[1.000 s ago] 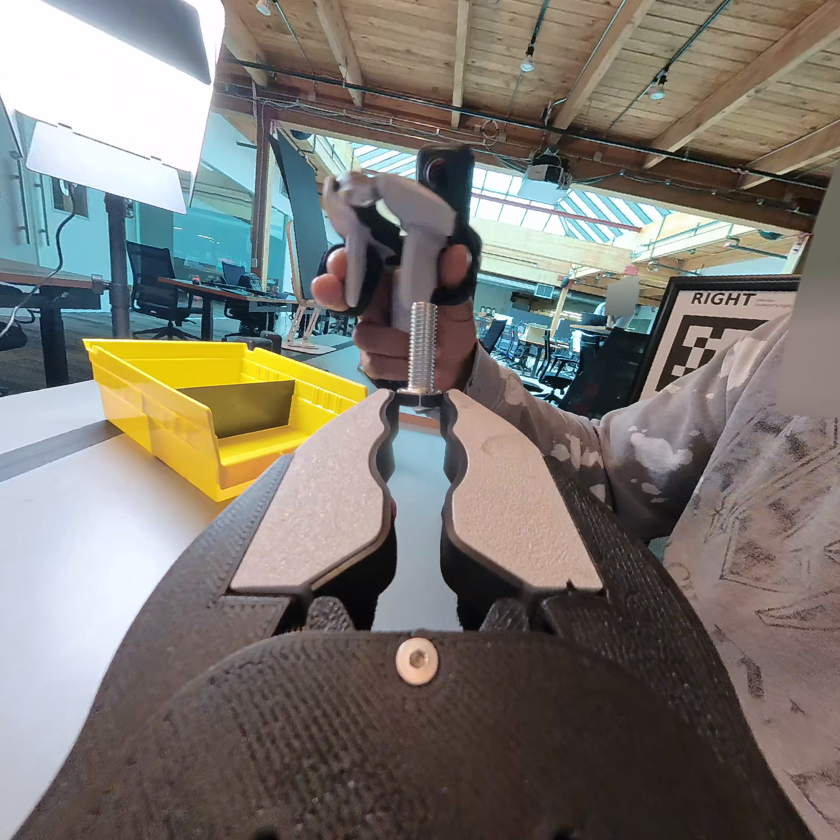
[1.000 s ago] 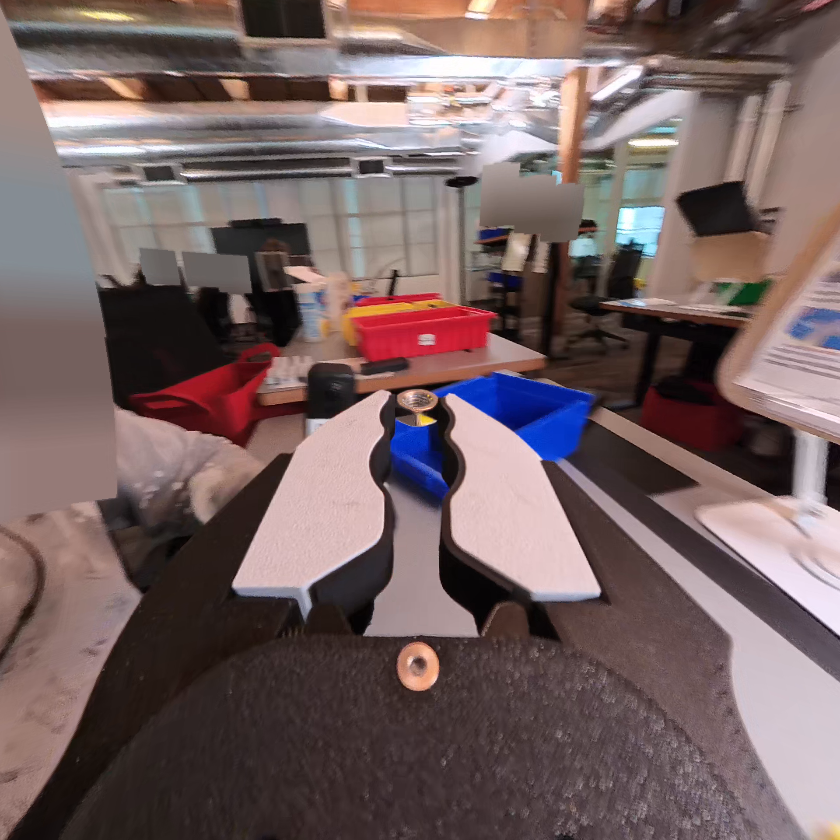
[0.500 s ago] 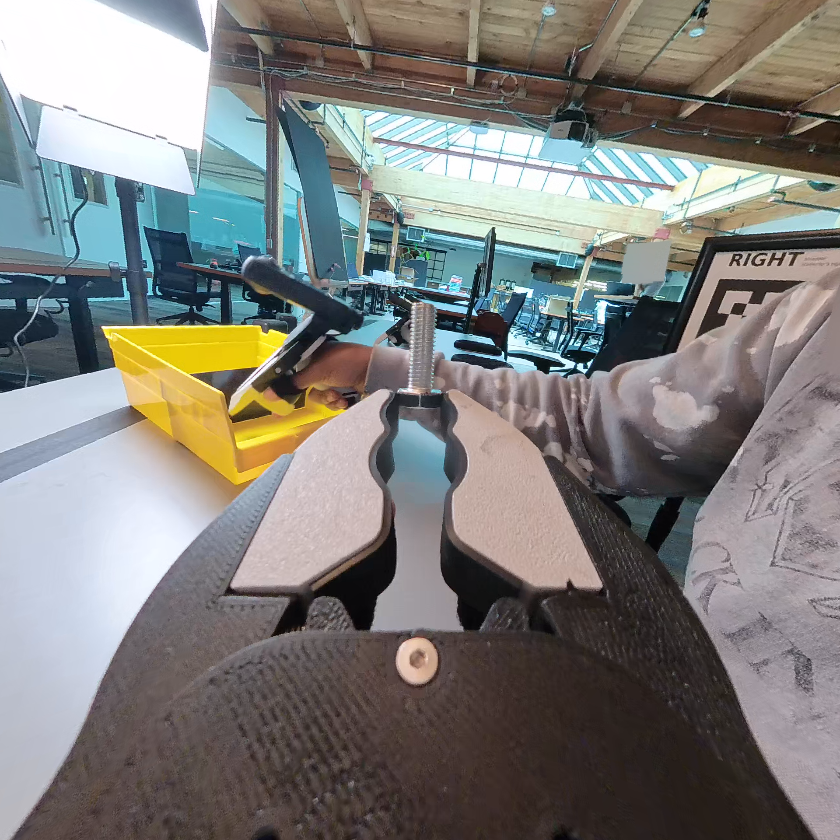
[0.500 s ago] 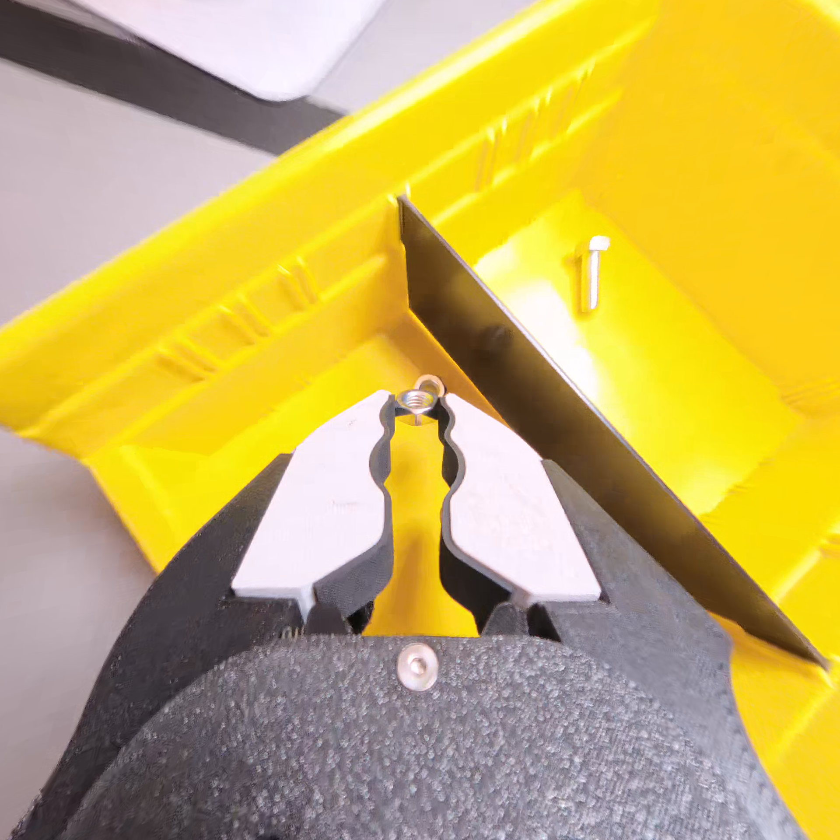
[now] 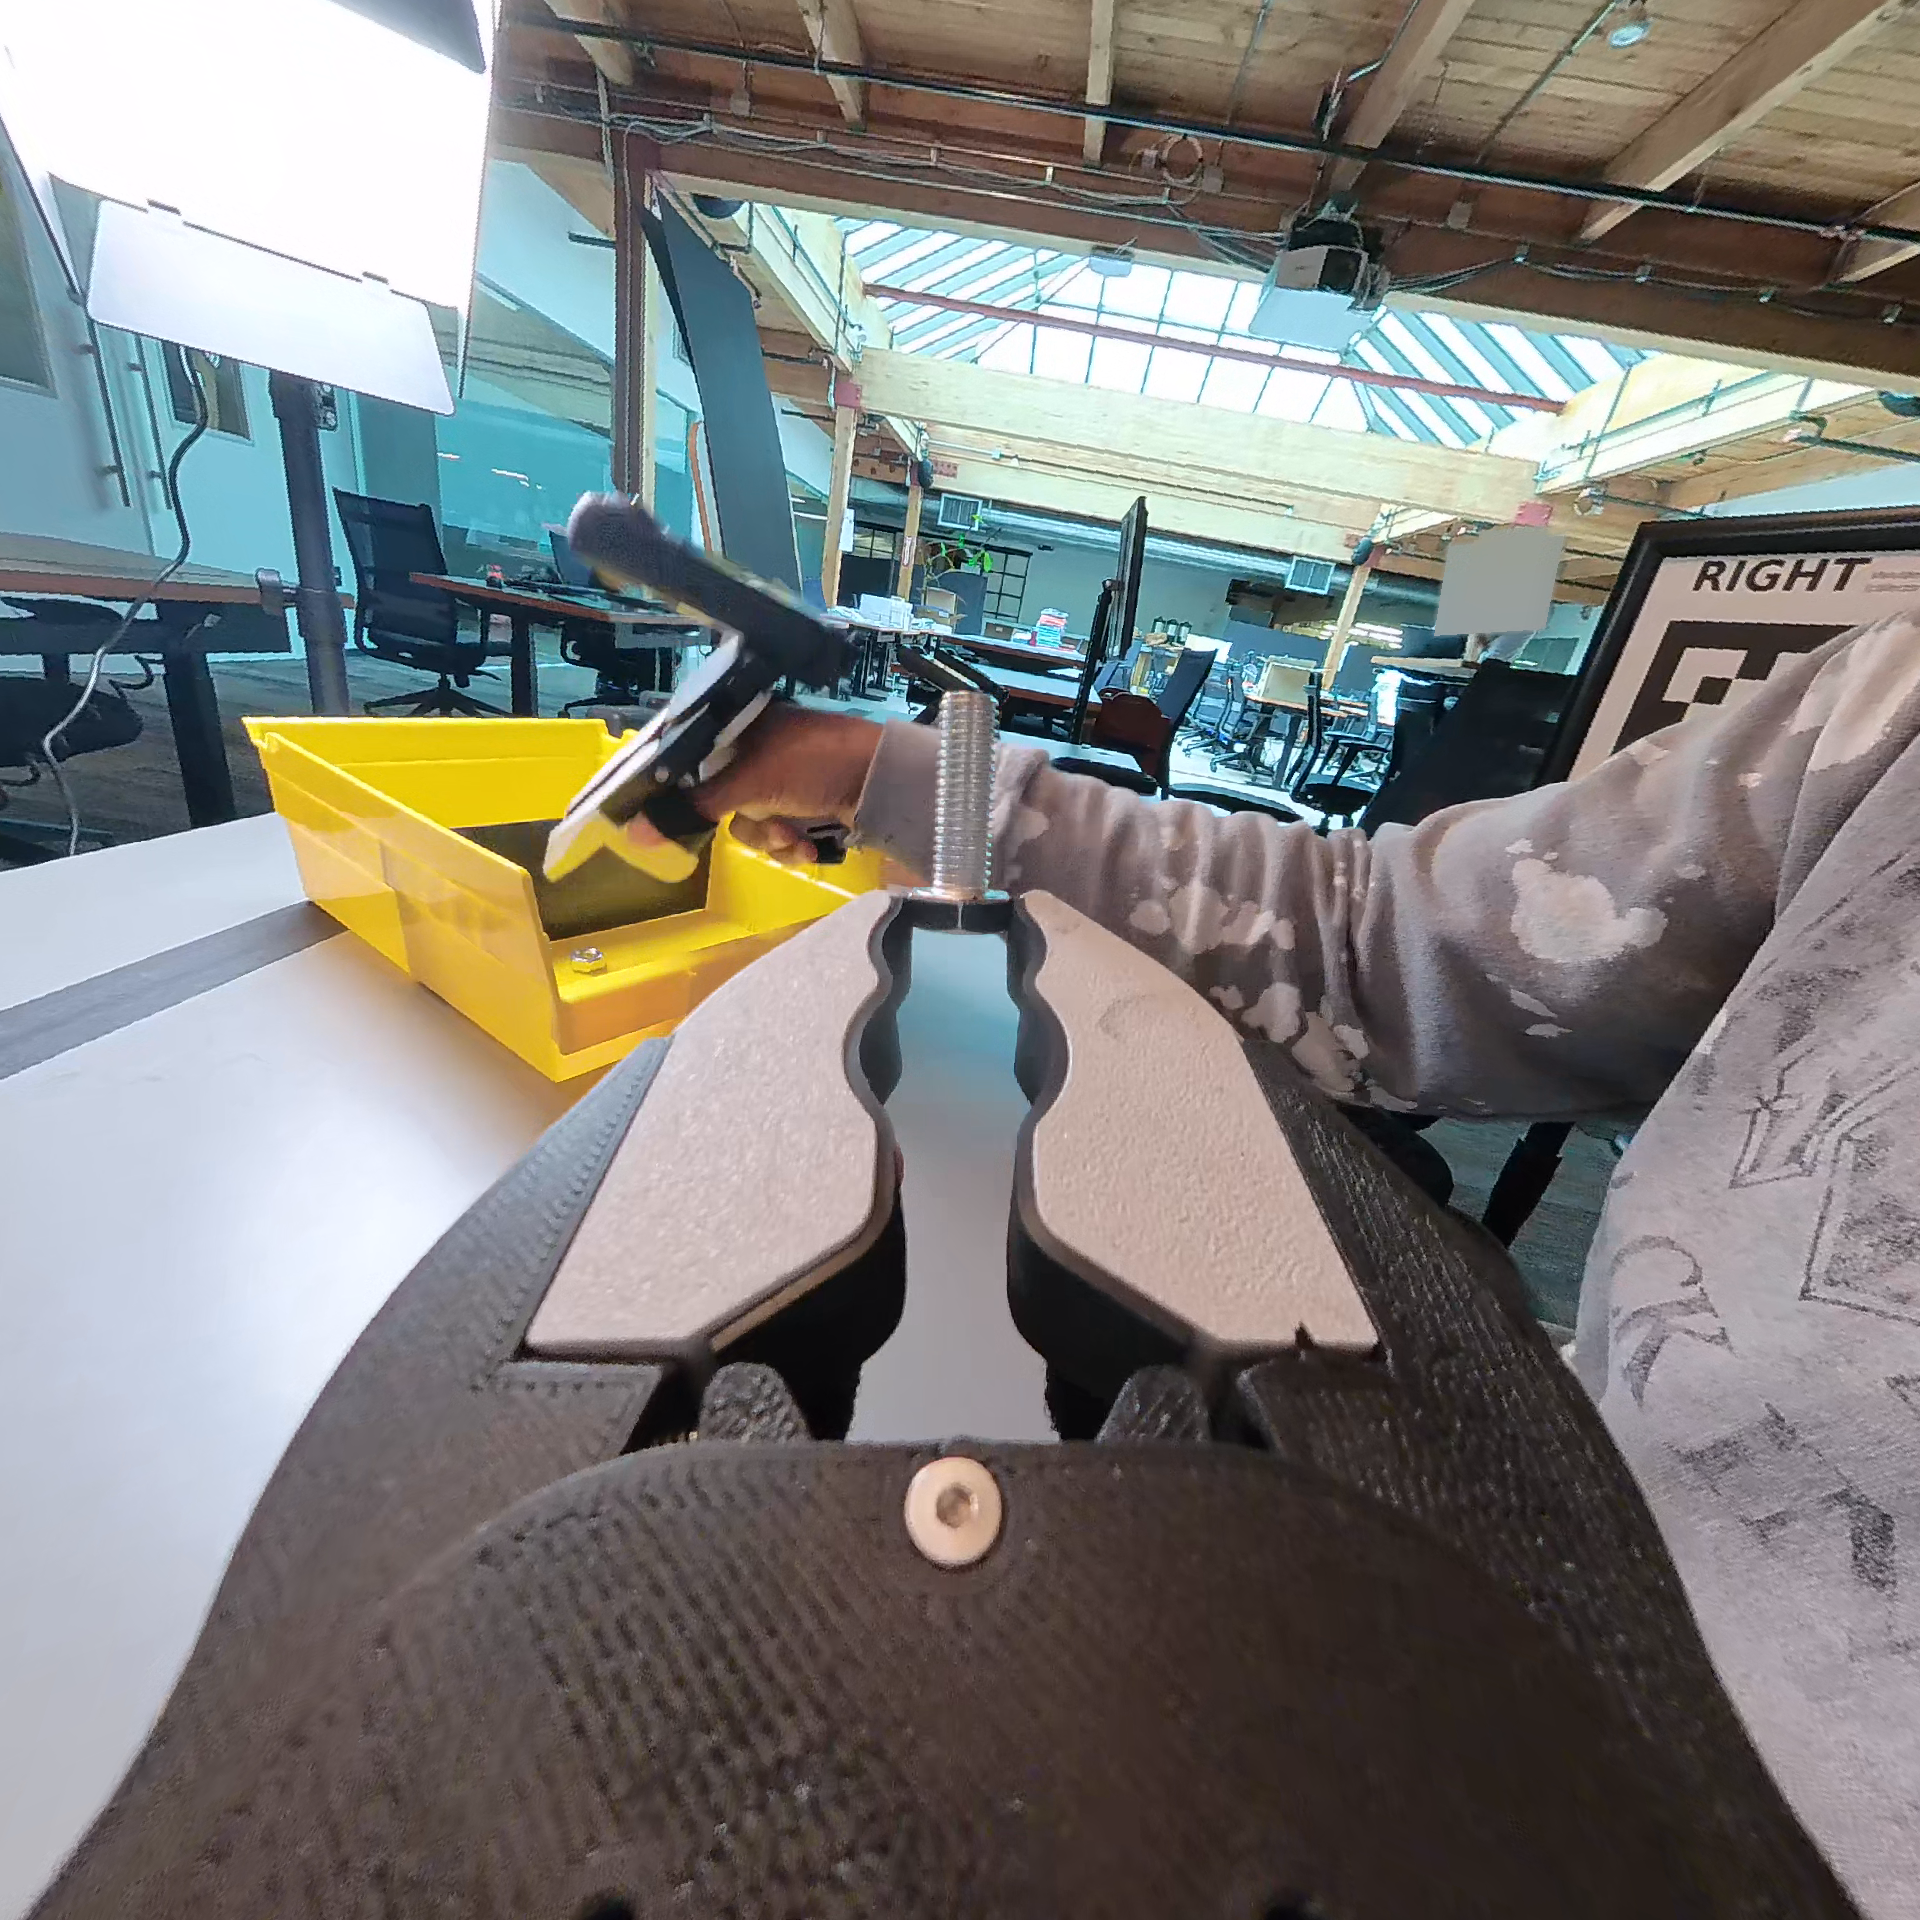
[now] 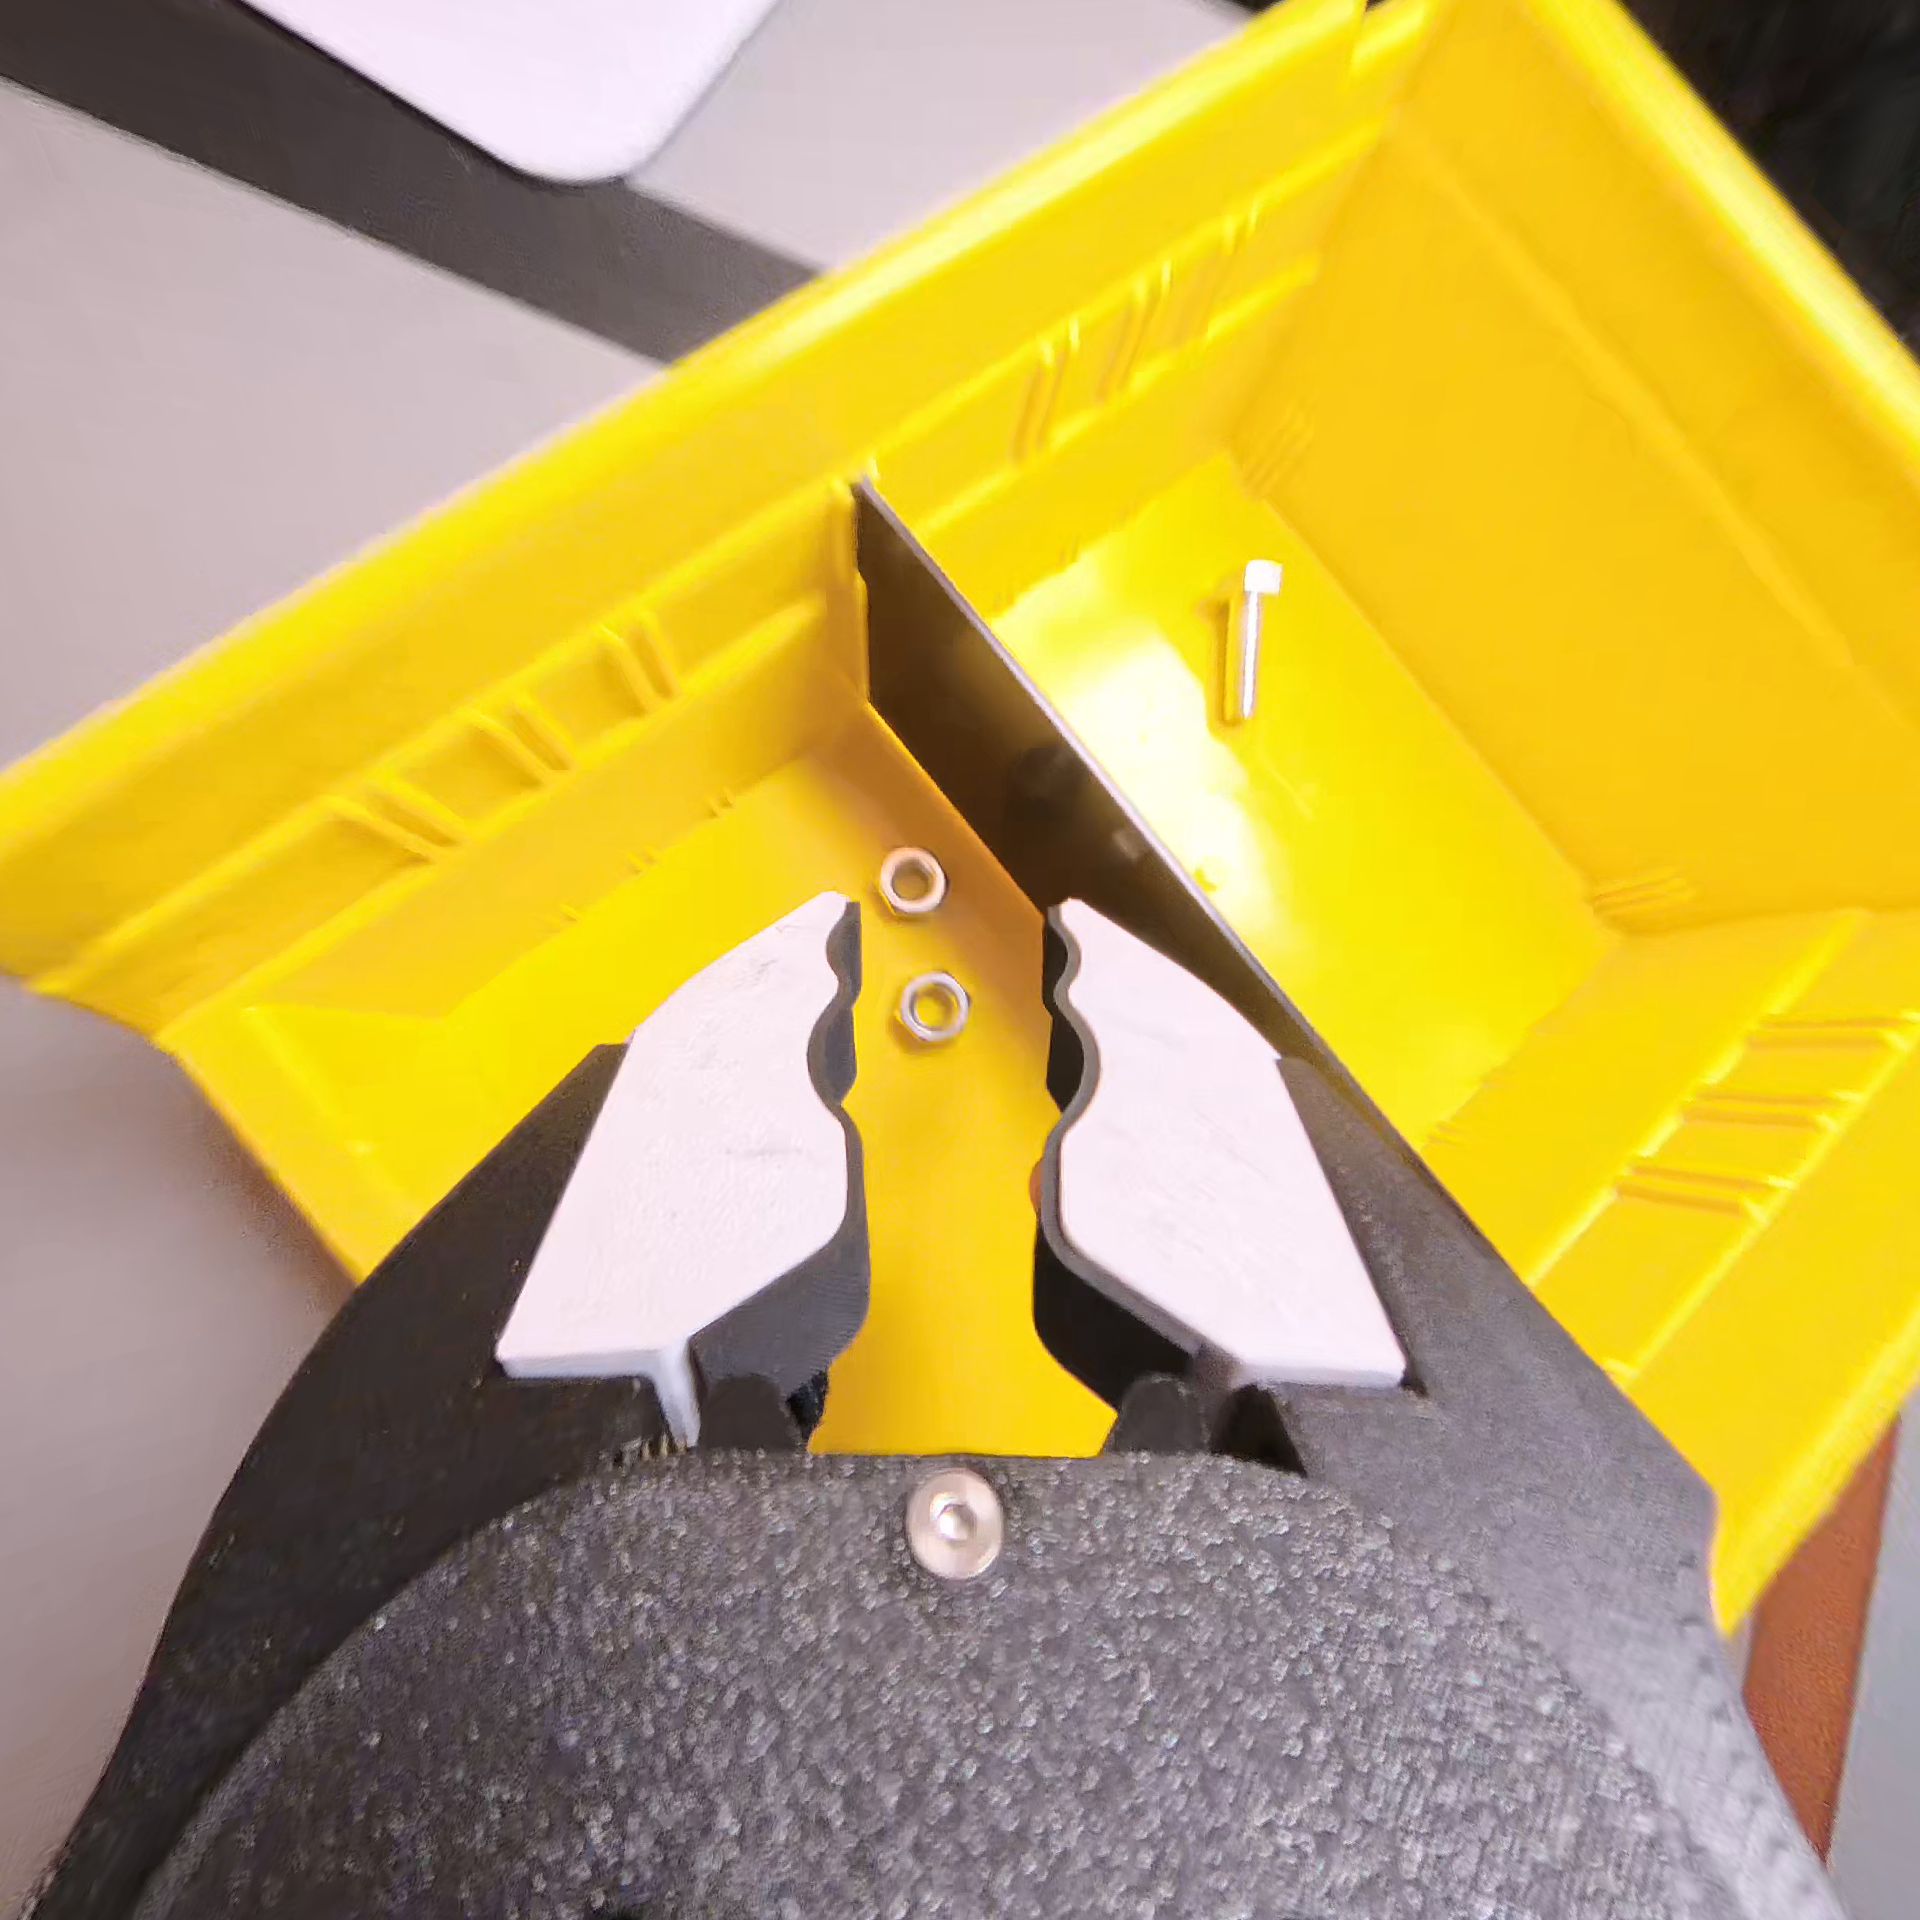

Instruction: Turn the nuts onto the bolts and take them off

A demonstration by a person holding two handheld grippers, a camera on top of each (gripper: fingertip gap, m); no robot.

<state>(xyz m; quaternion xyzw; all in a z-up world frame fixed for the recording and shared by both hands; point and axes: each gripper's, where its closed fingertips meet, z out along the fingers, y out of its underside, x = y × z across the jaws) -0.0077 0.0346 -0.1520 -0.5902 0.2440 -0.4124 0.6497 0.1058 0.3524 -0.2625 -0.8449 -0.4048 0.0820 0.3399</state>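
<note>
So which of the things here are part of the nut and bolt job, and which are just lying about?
Part of the job:
- big bolt, clamped upright in the left gripper
- two nuts under the open right gripper
- small bolt beyond the black divider
- yellow bin

Lying about:
- marker board
- light panel
- office chairs

The bin (image 6: 644, 665) is the landmark. A dark divider (image 6: 1049, 790) stands upright across it, walling the front compartment from the rear one. In the front compartment two nuts (image 6: 912, 883) lie apart on the floor, with bare floor around them; the right gripper (image 6: 951, 914), fingers spread, hangs over them, its right finger close to the divider. The rear compartment holds one small bolt (image 6: 1245, 644) and is otherwise open floor. Beside the bin the tabletop (image 5: 208, 1195) lies free.
</note>
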